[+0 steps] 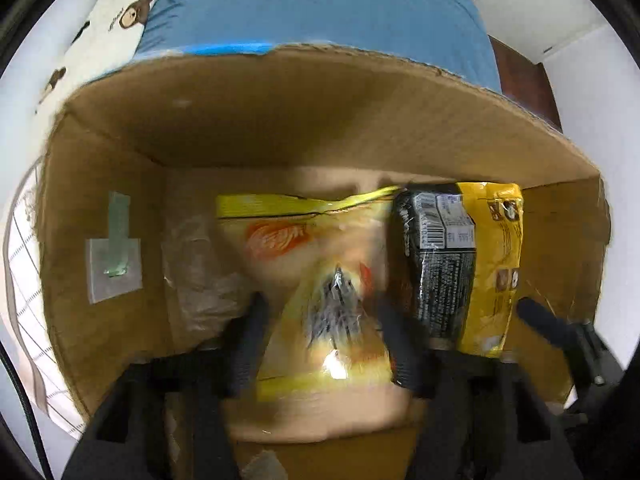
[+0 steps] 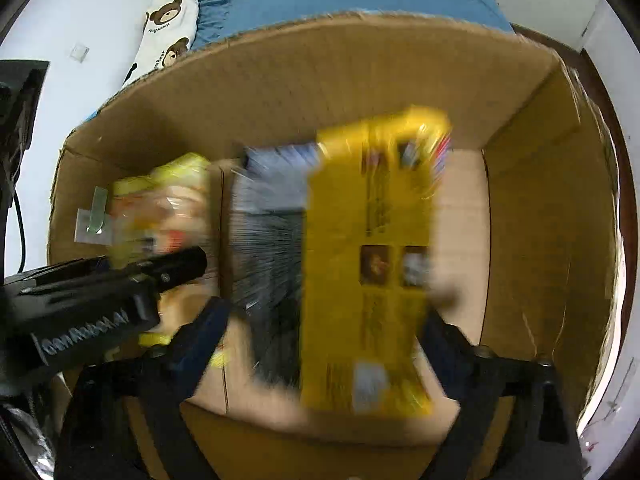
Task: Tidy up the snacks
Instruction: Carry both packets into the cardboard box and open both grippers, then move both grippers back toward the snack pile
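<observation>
A brown cardboard box (image 1: 256, 120) fills both views. In the left wrist view a light yellow and orange snack bag (image 1: 320, 272) lies on the box floor between my left gripper's (image 1: 324, 312) spread black fingers. Beside it on the right lies a black and yellow snack bag (image 1: 460, 264). In the right wrist view that black and yellow bag (image 2: 360, 264) is blurred and sits between my right gripper's (image 2: 328, 320) wide-apart fingers. The light yellow bag (image 2: 160, 208) and my left gripper's body show at the left there.
The box stands on a blue bedsheet (image 1: 320, 4). A white pillow with bear prints (image 1: 116, 12) lies at the far left. A taped patch (image 1: 114, 264) is on the box's left wall. The box's right part (image 2: 460, 240) shows bare floor.
</observation>
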